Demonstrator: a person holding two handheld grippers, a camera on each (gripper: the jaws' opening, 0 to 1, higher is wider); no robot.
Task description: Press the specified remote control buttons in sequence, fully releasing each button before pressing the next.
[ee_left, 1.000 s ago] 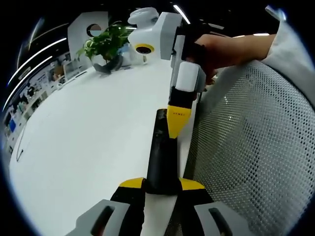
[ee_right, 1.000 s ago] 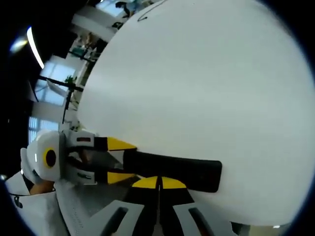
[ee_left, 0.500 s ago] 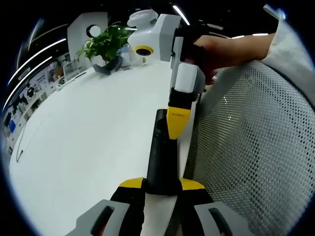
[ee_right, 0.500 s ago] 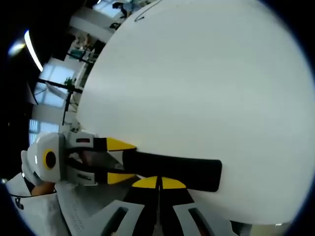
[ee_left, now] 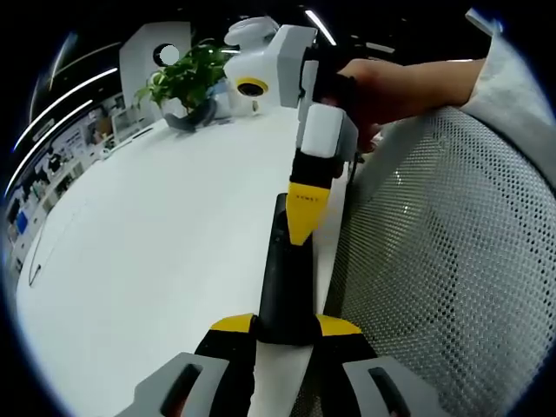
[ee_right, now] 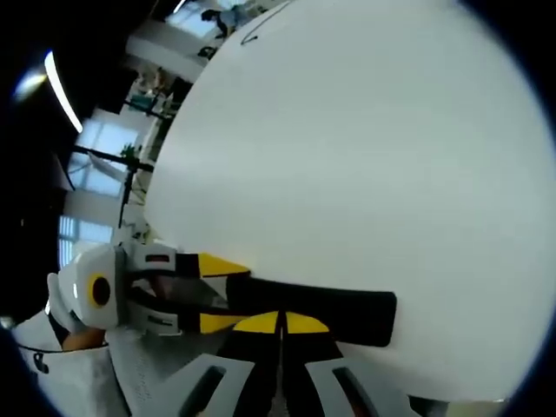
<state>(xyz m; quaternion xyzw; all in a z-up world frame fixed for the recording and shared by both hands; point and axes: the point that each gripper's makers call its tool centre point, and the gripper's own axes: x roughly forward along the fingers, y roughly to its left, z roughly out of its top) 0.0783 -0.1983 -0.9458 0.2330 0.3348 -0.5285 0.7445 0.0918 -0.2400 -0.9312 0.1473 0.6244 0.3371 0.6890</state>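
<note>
Two grippers | left gripper [ee_left: 287, 326] clamps long black remote control [ee_left: 287, 278] | right gripper [ee_right: 280, 323] closed, empty, tips over remote | left view: potted green plant [ee_left: 187, 78] at 11 o'clock, mesh chair [ee_left: 443, 261] at 3

Both tools [ee_left: 287, 323] [ee_right: 280, 321] have yellow-tipped black jaws on white bodies; the sleeve [ee_left: 512, 74] is white.

Remote control [ee_left: 285, 287]: long, slim, black bar; lies flat along the white worktop [ee_left: 156, 252] edge, near end clamped in the left hand-held gripper [ee_left: 285, 327], far end free.
</note>
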